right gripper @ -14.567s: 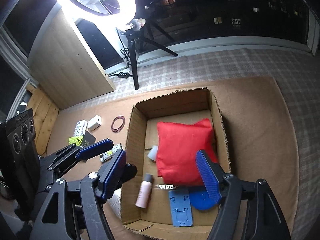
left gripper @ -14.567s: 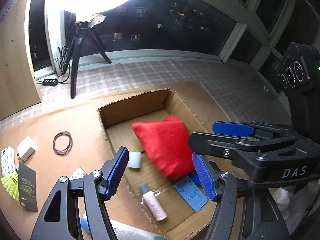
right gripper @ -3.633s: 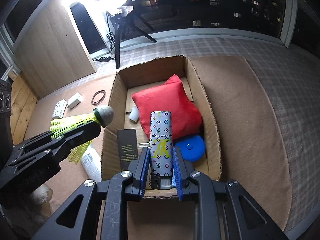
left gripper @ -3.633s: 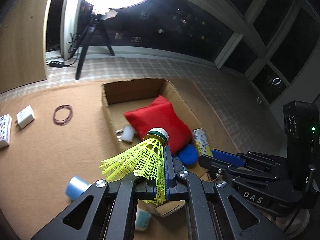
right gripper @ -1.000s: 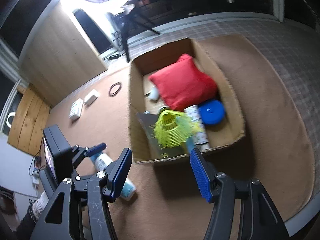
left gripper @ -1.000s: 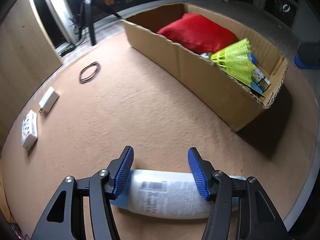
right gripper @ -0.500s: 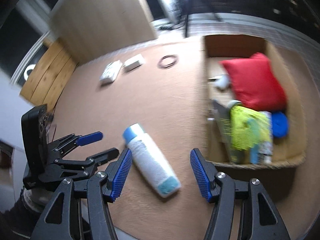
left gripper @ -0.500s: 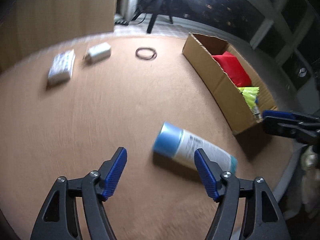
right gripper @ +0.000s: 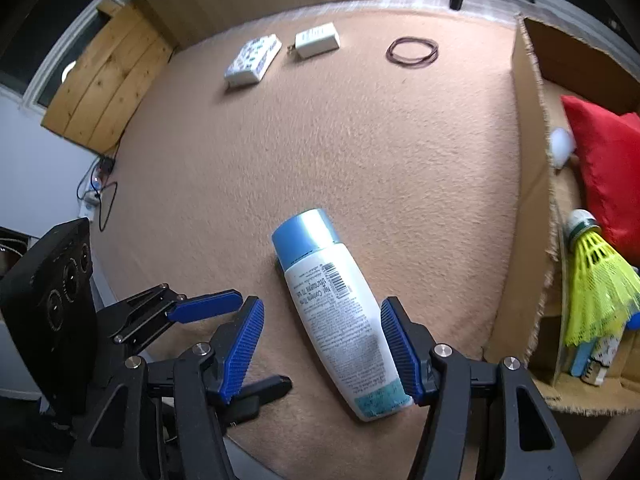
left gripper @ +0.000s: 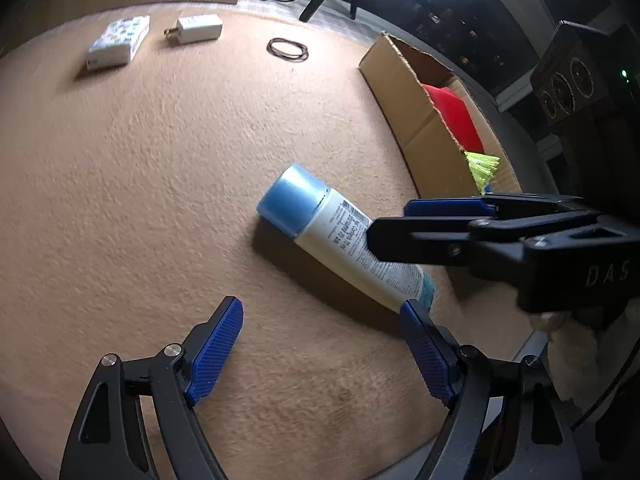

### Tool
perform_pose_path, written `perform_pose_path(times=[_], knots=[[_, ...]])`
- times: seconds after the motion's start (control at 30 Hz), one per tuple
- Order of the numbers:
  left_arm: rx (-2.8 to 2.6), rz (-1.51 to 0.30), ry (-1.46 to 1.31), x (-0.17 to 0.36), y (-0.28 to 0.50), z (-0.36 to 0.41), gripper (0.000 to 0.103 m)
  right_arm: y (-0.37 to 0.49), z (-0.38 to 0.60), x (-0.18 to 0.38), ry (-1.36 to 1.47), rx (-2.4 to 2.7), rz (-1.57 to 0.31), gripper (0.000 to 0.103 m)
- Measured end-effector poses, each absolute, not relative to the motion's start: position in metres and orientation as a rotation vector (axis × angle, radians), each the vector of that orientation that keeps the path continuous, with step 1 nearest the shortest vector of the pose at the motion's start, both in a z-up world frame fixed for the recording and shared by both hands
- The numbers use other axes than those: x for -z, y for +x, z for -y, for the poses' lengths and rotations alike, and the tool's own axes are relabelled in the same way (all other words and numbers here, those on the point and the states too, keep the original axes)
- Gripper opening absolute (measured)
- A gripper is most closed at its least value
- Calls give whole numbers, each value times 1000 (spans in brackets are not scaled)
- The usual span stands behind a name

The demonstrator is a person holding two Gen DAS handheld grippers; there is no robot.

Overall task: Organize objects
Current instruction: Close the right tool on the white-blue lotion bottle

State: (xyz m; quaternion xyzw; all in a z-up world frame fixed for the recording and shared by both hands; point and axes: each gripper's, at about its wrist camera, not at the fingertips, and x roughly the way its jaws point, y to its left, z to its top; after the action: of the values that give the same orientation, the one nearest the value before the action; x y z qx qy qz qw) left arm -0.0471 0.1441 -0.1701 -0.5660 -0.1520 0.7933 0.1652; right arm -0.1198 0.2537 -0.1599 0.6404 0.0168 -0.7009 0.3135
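**A:** Report the bottle's orientation.

**B:** I see the bottle [right gripper: 338,312] lying flat on the tan carpet [right gripper: 320,140], beside the open side wall of the cardboard box [right gripper: 524,184] but apart from it. Its long axis runs diagonally: the blue cap [right gripper: 304,236] points away from me and away from the box, the teal base toward my right gripper [right gripper: 322,346].

**A:** Jaw state?

**B:** On my right gripper the jaws are spread, one blue pad on each side of the bottle's lower body; I cannot tell whether the pad on the box side touches it. On my left gripper [left gripper: 326,350] the jaws are also spread and hold nothing; one pad sits just beside the bottle's base.

**A:** Box contents?

**B:** A red cushion [right gripper: 608,168] at the far end, a small white item [right gripper: 560,144] against it, a yellow shuttlecock [right gripper: 596,280] nearer me with its cork tip toward the cushion, and some patterned and blue items under its skirt, too hidden to identify.

**A:** Other things around?

**B:** Beyond the bottle's cap, well apart from it: a patterned white pack [right gripper: 252,60], a white charger [right gripper: 316,45] just beside the pack, and a dark rubber band loop [right gripper: 412,52] nearer the box's far corner. Bare carpet lies between the bottle and the box wall.
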Motion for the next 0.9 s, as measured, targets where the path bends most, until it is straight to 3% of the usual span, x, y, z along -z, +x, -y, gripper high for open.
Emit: perform_pose_path(times=[0.63, 0.77, 0.9], knots=[[-2247, 518, -1599, 178, -50, -150, 82, -112, -253, 185, 1769, 1737, 91, 58], [-2250, 499, -1595, 177, -50, -152, 73, -109, -250, 188, 1763, 1733, 95, 56], [-2232, 490, -1596, 178, -50, -152, 59, -106, -248, 190, 1758, 1737, 113, 46]])
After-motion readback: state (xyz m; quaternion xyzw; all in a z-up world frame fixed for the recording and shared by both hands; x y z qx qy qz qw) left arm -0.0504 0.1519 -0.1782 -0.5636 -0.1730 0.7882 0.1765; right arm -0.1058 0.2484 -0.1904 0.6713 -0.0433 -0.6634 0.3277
